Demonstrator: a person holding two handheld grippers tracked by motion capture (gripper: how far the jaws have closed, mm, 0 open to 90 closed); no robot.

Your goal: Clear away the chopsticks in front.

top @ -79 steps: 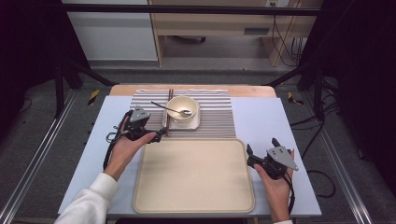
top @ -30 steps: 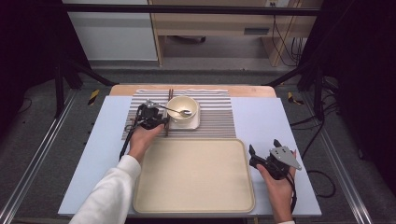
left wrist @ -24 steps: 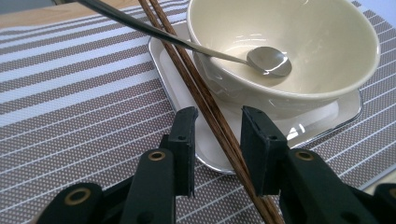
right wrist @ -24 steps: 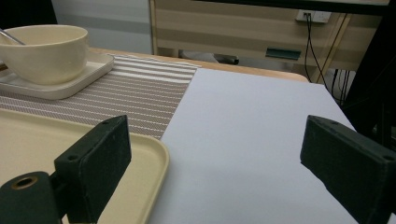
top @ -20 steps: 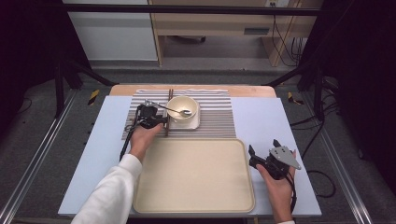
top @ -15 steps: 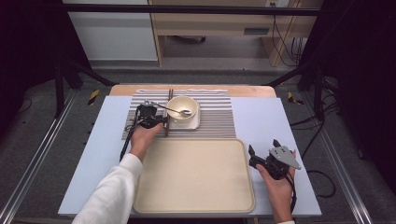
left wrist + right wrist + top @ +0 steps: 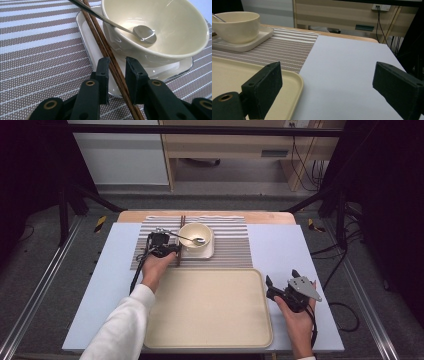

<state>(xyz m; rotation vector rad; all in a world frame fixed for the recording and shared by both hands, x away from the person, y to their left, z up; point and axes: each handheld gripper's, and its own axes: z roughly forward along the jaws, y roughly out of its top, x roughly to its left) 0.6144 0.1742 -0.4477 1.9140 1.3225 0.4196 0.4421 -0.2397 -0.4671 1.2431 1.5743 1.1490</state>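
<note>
A pair of brown chopsticks (image 7: 100, 37) lies along the left rim of a small white plate (image 7: 85, 27) on the striped placemat (image 7: 230, 245). On the plate stands a cream bowl (image 7: 196, 234) with a metal spoon (image 7: 145, 33) resting inside. My left gripper (image 7: 117, 60) straddles the near end of the chopsticks (image 7: 180, 227). Its jaws have just been closing, and a narrow gap remains on the right side. My right gripper (image 7: 281, 276) rests wide open on the blue mat beside the tray, holding nothing.
A large beige tray (image 7: 210, 330) lies at the front centre, its right corner (image 7: 287, 100) just left of my right gripper (image 7: 327, 72). The blue mat (image 7: 280, 245) covers the tabletop. Cables and shelving stand beyond the far edge.
My left hand came from the placemat's left edge over to the chopsticks beside the bowl, then stayed there. My right hand has kept still.
</note>
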